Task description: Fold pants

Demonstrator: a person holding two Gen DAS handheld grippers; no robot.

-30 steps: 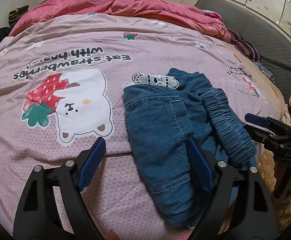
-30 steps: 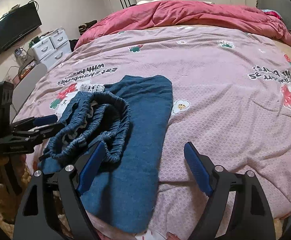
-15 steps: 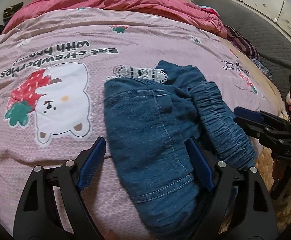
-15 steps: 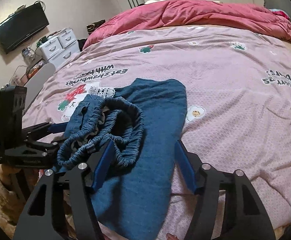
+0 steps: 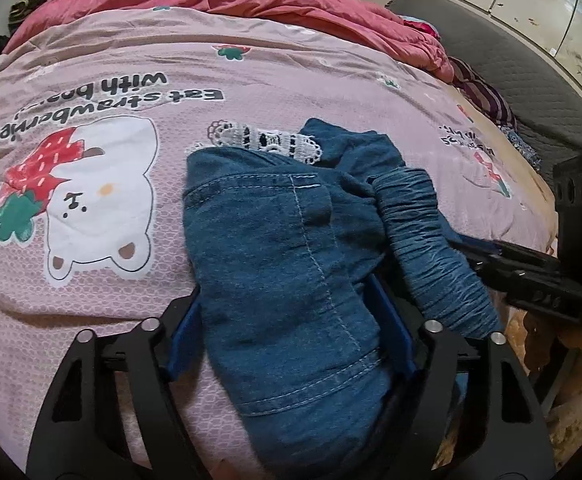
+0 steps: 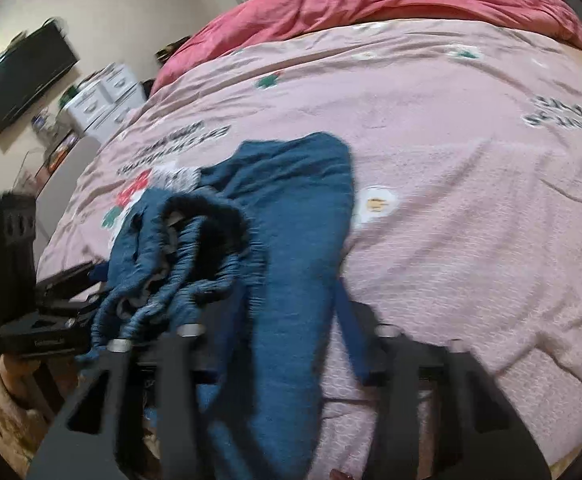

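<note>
Both tools' jaws have just been closing: right tool (image 6: pixel 291 332) clenched on pants (image 5: pixel 291 280), left tool (image 5: pixel 291 320) straddles denim, grip unclear. Pants on bed (image 5: pixel 131 320). Only left view shows lace trim (image 5: pixel 265 140).

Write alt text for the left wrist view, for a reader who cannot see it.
The left gripper, its jaws just closing, straddles the near end of crumpled blue denim pants on a pink bedspread printed with a bear and strawberry. The right gripper reaches in from the right to the pants' gathered waistband. White lace trim shows at the far edge.
</note>
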